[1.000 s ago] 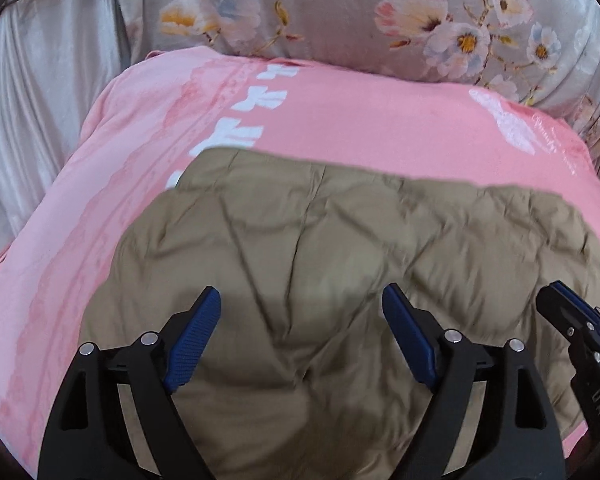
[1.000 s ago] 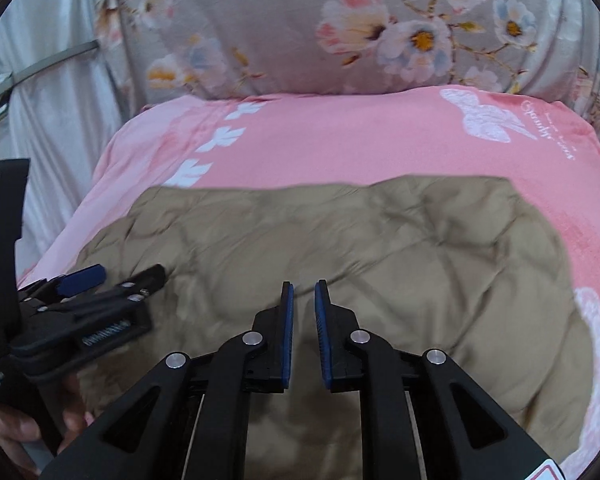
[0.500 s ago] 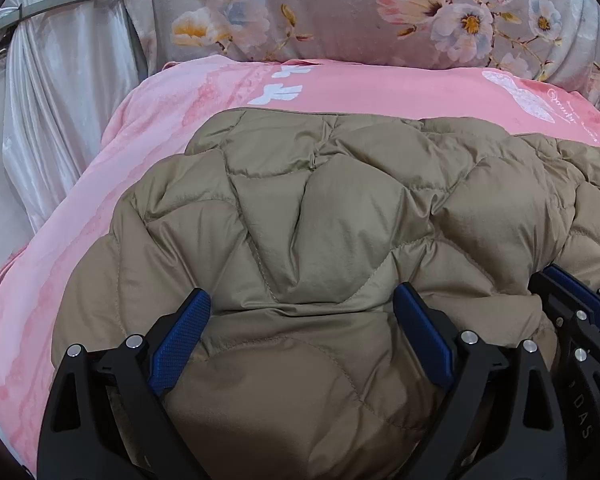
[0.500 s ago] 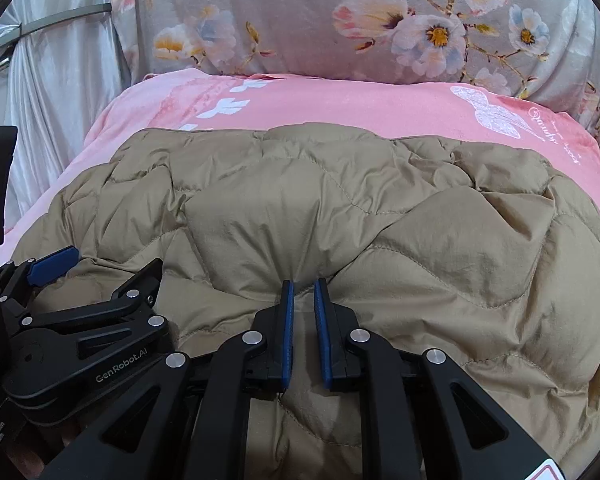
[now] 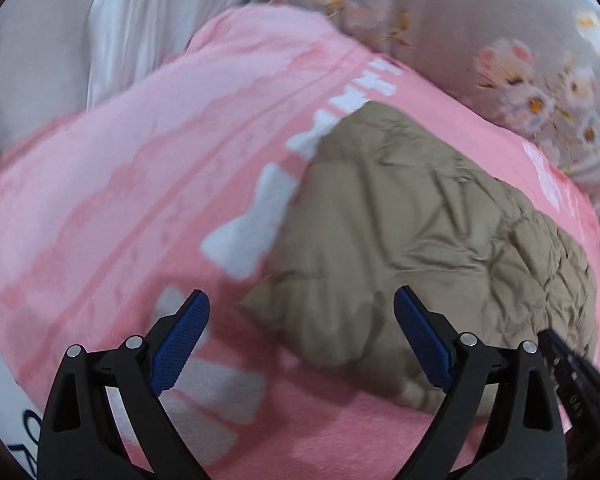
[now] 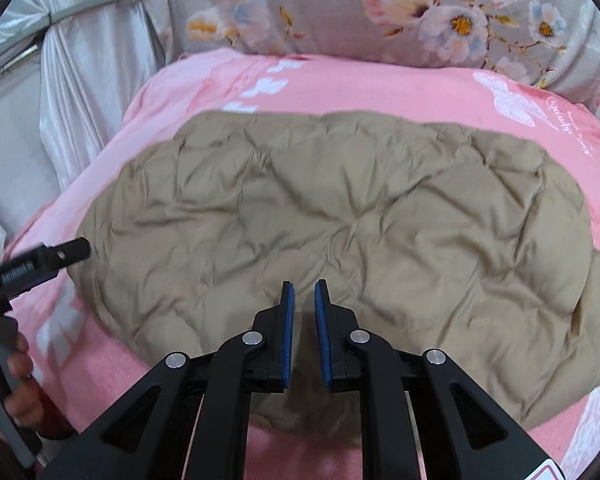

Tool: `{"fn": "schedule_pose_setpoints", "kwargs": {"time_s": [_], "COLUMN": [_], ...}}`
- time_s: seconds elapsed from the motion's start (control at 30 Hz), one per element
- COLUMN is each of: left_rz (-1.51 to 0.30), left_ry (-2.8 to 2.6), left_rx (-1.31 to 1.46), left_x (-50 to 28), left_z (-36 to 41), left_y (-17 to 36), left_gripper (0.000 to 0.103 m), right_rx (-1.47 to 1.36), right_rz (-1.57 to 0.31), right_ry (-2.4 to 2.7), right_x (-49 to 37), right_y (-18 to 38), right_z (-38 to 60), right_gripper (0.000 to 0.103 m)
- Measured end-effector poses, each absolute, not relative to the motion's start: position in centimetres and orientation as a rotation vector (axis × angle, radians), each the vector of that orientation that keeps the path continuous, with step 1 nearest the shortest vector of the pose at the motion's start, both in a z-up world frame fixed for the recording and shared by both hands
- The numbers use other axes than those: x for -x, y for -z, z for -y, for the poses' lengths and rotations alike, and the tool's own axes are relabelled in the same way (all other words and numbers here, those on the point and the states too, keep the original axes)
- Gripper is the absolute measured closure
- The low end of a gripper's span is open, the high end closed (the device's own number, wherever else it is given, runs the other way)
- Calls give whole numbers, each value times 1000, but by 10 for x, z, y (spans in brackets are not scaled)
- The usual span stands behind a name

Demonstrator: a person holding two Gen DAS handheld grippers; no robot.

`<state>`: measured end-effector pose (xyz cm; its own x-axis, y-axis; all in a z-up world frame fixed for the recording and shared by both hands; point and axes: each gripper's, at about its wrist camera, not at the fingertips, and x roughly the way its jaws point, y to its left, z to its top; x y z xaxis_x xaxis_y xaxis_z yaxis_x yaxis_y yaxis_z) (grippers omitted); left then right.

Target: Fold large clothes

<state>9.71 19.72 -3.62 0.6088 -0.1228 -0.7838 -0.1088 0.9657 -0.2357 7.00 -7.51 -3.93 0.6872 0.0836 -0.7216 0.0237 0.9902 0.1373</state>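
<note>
Right wrist view, jacket: the tan quilted jacket (image 6: 340, 224) lies folded flat on the pink blanket (image 6: 380, 84), spread from near its left edge to its right edge.
Hidden: the jacket's near edge is covered by the right gripper (image 6: 303, 312); the left wrist view is motion-blurred.
Right gripper: jaws nearly closed, a thin gap, nothing visibly between them.
Left gripper (image 5: 300, 344): jaws wide, empty, over the jacket's left corner and the blanket.
Hand (image 6: 20, 392): cut off at the left edge, holding the left gripper's handle.
Change: half a second earlier the jacket bulged up against both grippers; now it lies flatter, and the left gripper has swung out to the left.
Backdrop: floral bedding (image 6: 380, 4) beyond the blanket's far edge.
</note>
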Motion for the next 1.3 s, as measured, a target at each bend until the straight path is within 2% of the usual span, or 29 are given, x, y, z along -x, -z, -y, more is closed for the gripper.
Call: {"fn": "schedule_pose_setpoints", "kwargs": {"time_s": [0.13,0.2,0.27,0.3,0.33,0.37,0.43,0.47,0.5,0.53,0.6,0.73,0.83,1.3], "left_rz": [-1022,-1018,-1006,-1008,-1013,-1020,-1022,-1017,-1009,-997,-967,-889,-853,-753], "left_ry": [128,147,175,200,215,232,248,246,239,237,245,284,309,505], "left_rx": [511,543,525,518,514,508,490,474,445,424,401,335,278,48], "left_x": [-110,-113,-115,-117,-120,-122,-122,-121,-120,-119,-117,-109,-108,-78], "left_z": [-216,-212,-204,-196,-193,-187,-177,-174,-168,-164,-157,-137,-122,-26], "left_y": [66,71,70,69,69,67,60,55,47,38,21,-24,-47,-98], "left_gripper": [11,5,5,10,20,27,51,58,70,78,84,86,86,87], "right_rx": [-136,-146,-168,-178,-182,-184,-186,-184,-183,-186,-217,-365,-339,-475], "right_rz": [-849,-862,-873,-877,-880,-881,-881,-880,-879,-880,-892,-941,-960,-1066], "right_ry": [-32,-39,-52,-58,-62,-65,-71,-75,-80,-87,-106,-116,-127,-226], "right_x": [-74,-75,-78,-79,-81,-81,-83,-84,-84,-85,-85,-70,-51,-75], "right_y": [49,52,57,58,60,61,63,63,64,64,62,47,35,82], "right_z": [73,74,79,80,82,82,83,83,84,85,91,111,114,129], "right_gripper": [90,90,90,90,90,91,91,91,91,91,92,93,96,103]}}
